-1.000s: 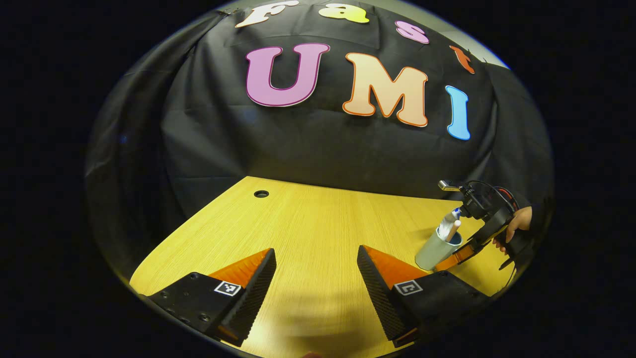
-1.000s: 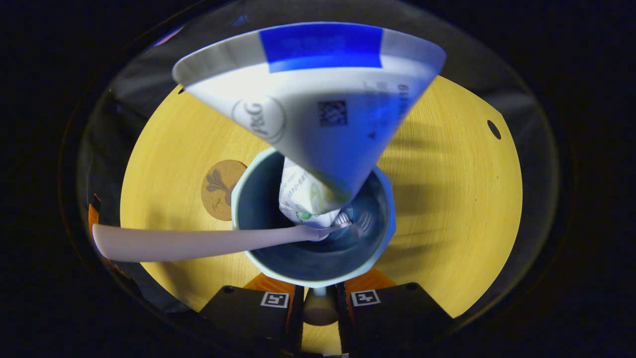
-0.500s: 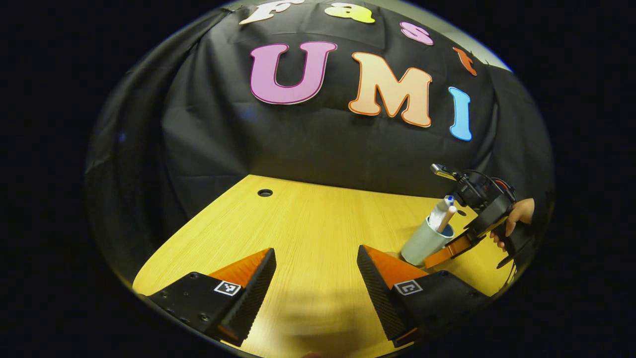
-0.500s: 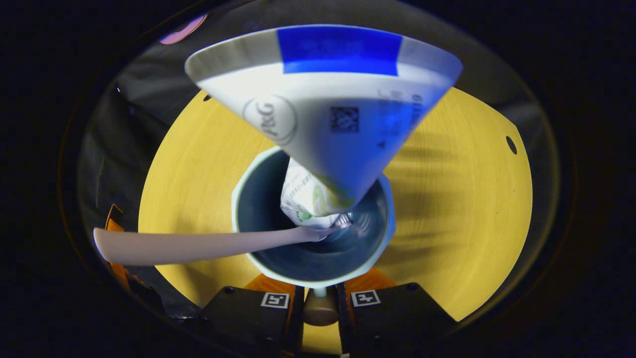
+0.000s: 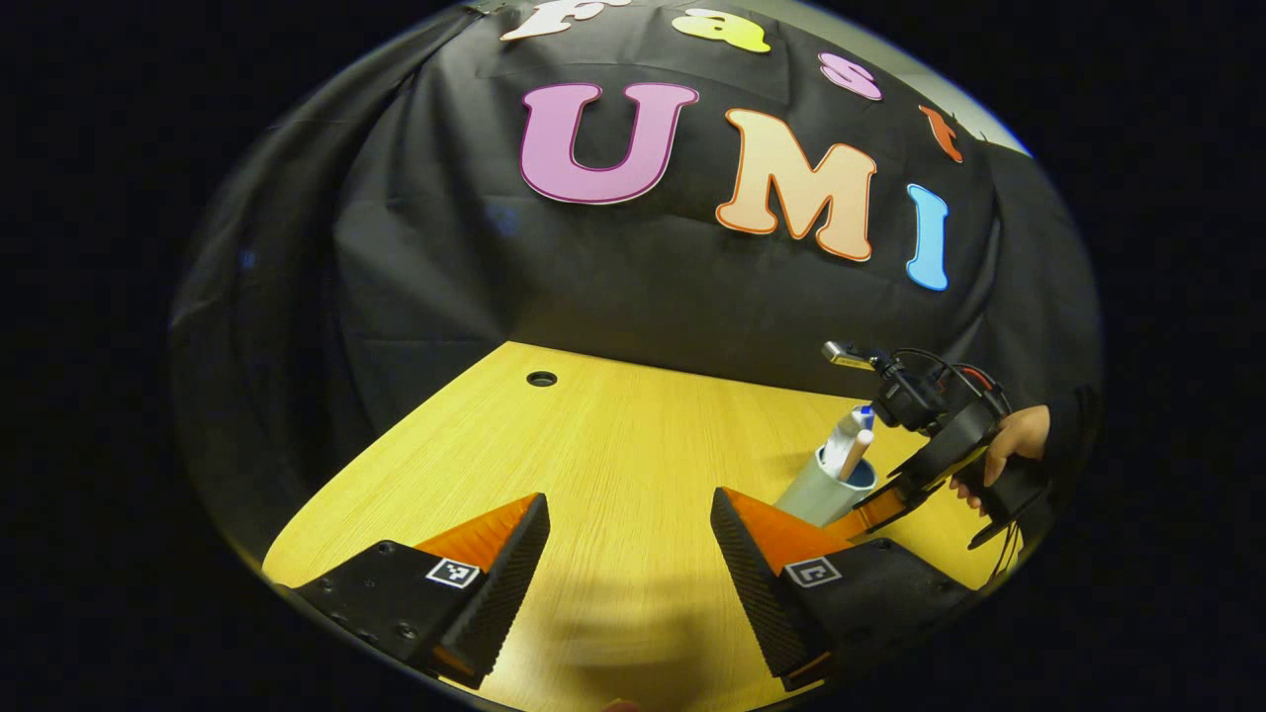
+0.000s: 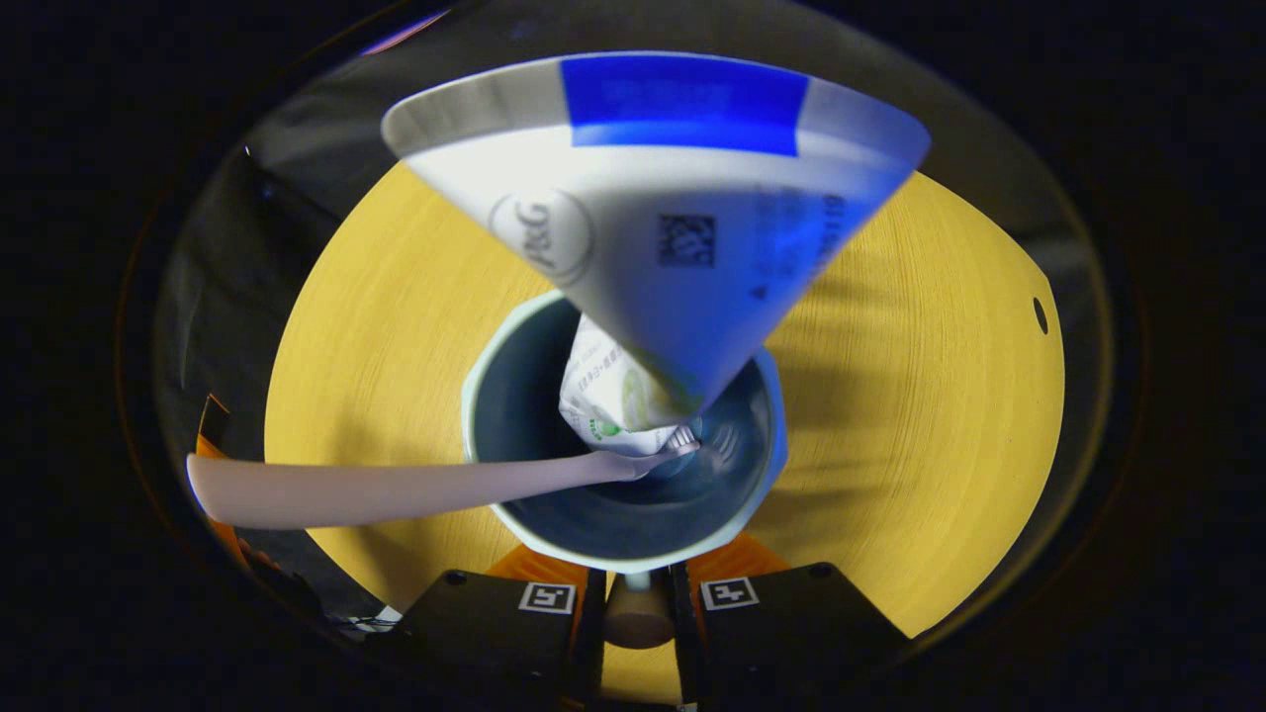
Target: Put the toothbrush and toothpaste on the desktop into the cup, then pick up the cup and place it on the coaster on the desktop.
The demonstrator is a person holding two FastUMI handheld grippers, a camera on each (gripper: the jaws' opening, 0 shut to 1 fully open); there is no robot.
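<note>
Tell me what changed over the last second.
In the left gripper view the right tool carried the pale blue cup leftward across the yellow wooden desk. The round cork coaster left the right gripper view. Unchanged: grip on the cup, white toothpaste tube and pale toothbrush inside, left tool open.

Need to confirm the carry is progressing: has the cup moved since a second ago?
Yes. In the left gripper view the cup, held by the right gripper, has shifted left, toward the desk's cable hole.
</note>
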